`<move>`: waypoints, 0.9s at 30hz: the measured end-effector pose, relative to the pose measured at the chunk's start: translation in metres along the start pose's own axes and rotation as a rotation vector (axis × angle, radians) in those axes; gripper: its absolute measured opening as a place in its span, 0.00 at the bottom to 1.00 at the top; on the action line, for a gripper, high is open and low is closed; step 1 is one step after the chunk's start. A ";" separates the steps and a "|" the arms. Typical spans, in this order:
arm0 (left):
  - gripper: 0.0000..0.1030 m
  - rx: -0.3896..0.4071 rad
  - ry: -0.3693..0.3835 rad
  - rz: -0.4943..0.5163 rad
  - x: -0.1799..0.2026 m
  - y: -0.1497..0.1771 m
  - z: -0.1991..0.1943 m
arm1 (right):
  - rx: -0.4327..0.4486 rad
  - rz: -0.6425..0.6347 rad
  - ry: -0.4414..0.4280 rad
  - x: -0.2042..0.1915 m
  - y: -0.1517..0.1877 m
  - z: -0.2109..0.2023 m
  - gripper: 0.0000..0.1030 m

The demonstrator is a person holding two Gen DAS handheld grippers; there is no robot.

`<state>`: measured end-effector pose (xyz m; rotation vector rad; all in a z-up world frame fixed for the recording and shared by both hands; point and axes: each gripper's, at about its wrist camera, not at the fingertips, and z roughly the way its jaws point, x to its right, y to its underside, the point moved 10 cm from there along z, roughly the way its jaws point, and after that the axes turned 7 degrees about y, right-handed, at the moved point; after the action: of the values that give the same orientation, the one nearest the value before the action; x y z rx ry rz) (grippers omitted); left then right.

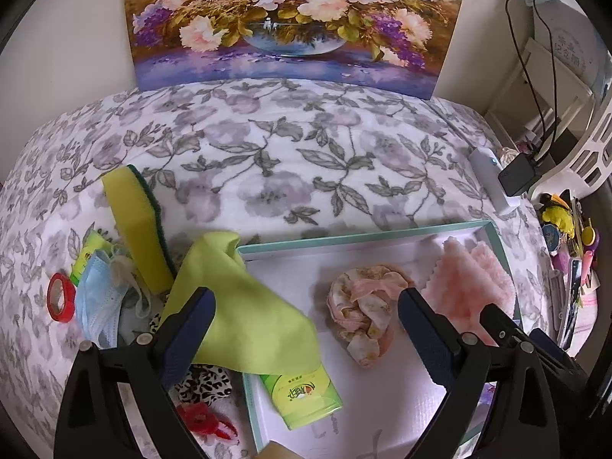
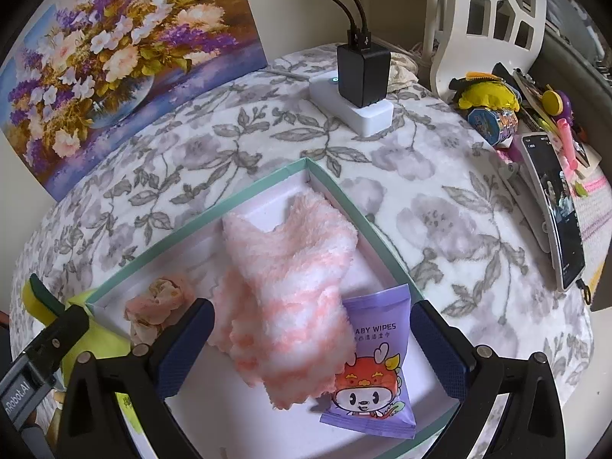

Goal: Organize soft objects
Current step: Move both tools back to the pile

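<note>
Jaws: both my grippers are spread wide, pinching nothing.
Left gripper [image 1: 306, 325]: hovers over the near left part of the teal-rimmed box [image 1: 363, 238], above the lime cloth [image 1: 244, 306] draped over its left wall.
Right gripper [image 2: 311, 348]: hovers over the fluffy pink cloth [image 2: 290, 287] and purple baby wipes pack [image 2: 373, 367], which overlap inside the box.
Floral scrunchie [image 1: 361, 311]: lies in the box.
Green tissue pack [image 1: 302, 394]: lies in the box under the lime cloth.
Sponge [image 1: 135, 225], blue mask [image 1: 97, 294]: on the blanket [image 1: 267, 145], left of the box.
</note>
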<state>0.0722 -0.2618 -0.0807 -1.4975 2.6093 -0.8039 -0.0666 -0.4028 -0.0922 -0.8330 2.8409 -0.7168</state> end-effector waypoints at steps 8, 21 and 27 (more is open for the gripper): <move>0.94 0.015 0.043 -0.018 -0.008 -0.006 -0.020 | 0.032 0.000 -0.034 -0.011 -0.003 -0.021 1.00; 0.94 0.111 -0.212 -0.161 -0.149 -0.028 -0.092 | 0.053 -0.170 -0.200 -0.119 0.021 -0.060 1.00; 0.94 0.093 -0.275 -0.302 -0.227 -0.014 -0.105 | 0.006 -0.260 -0.243 -0.178 0.049 -0.054 1.00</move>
<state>0.1774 -0.0387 -0.0343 -1.8518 2.1552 -0.6683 0.0481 -0.2493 -0.0739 -1.2138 2.5425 -0.6020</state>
